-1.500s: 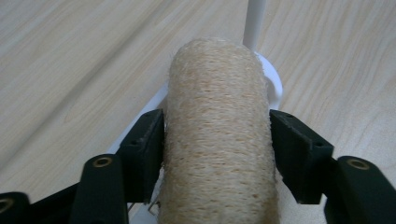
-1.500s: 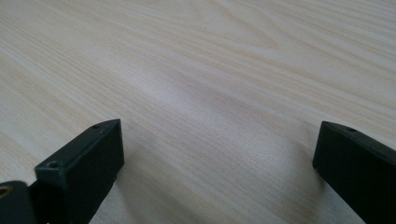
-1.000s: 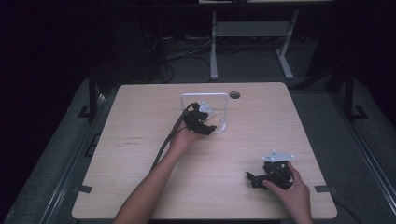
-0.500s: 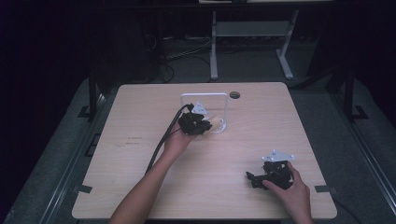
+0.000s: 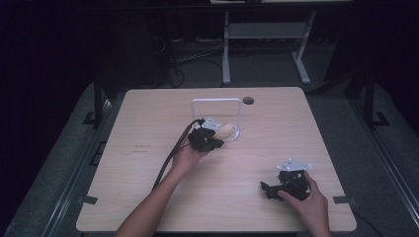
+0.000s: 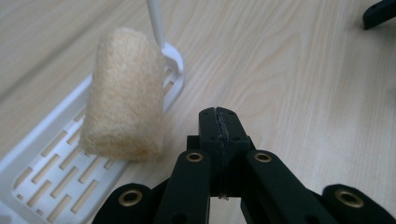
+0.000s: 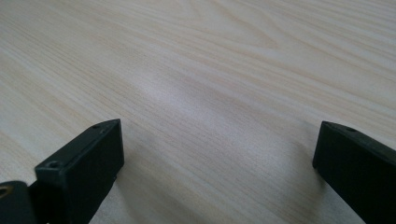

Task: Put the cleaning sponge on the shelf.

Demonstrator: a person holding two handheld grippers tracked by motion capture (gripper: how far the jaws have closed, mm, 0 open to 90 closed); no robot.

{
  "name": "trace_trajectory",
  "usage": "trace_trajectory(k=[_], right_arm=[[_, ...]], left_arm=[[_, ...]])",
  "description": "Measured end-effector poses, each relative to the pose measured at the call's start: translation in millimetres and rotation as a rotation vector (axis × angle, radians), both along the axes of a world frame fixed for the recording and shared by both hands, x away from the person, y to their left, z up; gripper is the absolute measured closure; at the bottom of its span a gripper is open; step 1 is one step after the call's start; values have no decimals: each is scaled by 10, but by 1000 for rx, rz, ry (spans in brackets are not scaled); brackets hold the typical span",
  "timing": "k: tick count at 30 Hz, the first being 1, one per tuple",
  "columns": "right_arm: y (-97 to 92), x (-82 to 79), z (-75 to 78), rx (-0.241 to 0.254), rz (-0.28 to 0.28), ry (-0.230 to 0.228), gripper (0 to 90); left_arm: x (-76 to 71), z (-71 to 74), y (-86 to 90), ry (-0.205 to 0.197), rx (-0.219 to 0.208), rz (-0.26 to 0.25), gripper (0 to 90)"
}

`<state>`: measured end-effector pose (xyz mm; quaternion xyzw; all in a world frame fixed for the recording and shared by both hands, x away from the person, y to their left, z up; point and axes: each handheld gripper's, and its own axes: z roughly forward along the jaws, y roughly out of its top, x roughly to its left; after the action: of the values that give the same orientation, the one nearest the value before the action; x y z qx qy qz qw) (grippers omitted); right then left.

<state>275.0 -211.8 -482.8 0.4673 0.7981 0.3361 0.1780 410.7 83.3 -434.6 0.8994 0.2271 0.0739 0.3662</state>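
Observation:
A beige, rough-textured roll lies on the slotted white base of a small rack, next to its upright white post. From above, the roll sits at the foot of the white rack frame near the table's middle. My left gripper is just beside the roll and apart from it. Its jaws have just been closing and now meet with nothing between them. It sits left of the roll in the high view. My right gripper rests open over bare wood, at the front right of the table.
The wooden table has a round cable hole at the back, behind the rack. A black cable trails from the left gripper toward the near edge. Part of the other gripper shows at the top right of the left gripper view.
The left gripper has drawn back a little from the rack toward the person, and the roll now lies uncovered on the rack's base. The right hand has stayed put.

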Motion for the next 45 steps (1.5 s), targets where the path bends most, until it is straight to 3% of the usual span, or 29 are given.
trace_trajectory(k=[11,45], right_arm=[[0,0,0,0,0,0,16],[0,0,0,0,0,0,16]], left_arm=[[99,-177,58,29,8,40,899],[298,-218,348,-22,39,158,899]])
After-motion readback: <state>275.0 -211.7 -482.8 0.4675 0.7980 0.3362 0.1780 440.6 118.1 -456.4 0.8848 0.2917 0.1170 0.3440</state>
